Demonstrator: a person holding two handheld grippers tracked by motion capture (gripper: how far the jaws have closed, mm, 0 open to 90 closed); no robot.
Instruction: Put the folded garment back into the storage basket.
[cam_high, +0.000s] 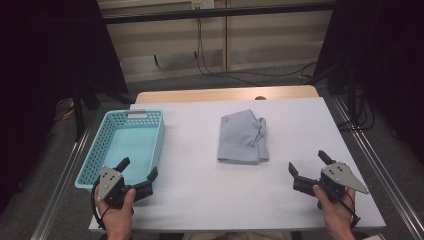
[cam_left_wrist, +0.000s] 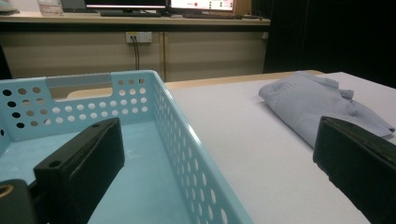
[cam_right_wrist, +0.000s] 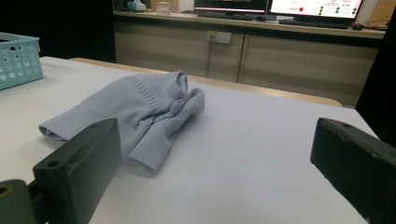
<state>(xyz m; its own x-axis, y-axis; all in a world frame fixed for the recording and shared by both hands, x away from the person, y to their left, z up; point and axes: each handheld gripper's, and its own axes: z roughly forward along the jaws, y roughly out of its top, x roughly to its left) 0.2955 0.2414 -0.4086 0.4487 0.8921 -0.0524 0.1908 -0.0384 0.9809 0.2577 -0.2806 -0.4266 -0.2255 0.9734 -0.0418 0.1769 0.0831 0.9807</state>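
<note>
We hold both grippers released: left gripper (cam_high: 139, 169) over the basket (cam_high: 150, 141) near corner, right gripper (cam_high: 308, 163) right of the folded garment (cam_high: 243, 137), bare table (cam_high: 195, 165) between.

Ribbed cloth sweater (cam_high: 243, 138), glossy plastic basket (cam_high: 94, 159)

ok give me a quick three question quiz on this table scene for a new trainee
1. True or false: the folded grey garment lies inside the blue basket.
2. Which gripper is nearer the basket? A) left gripper B) right gripper
3. Fill in: both grippers have their jaws ____ and hold nothing.

Key:
1. False. The garment lies on the white table, apart from the basket and to its right in the high view.
2. A. It hovers at the basket's near right corner.
3. Open.
</note>
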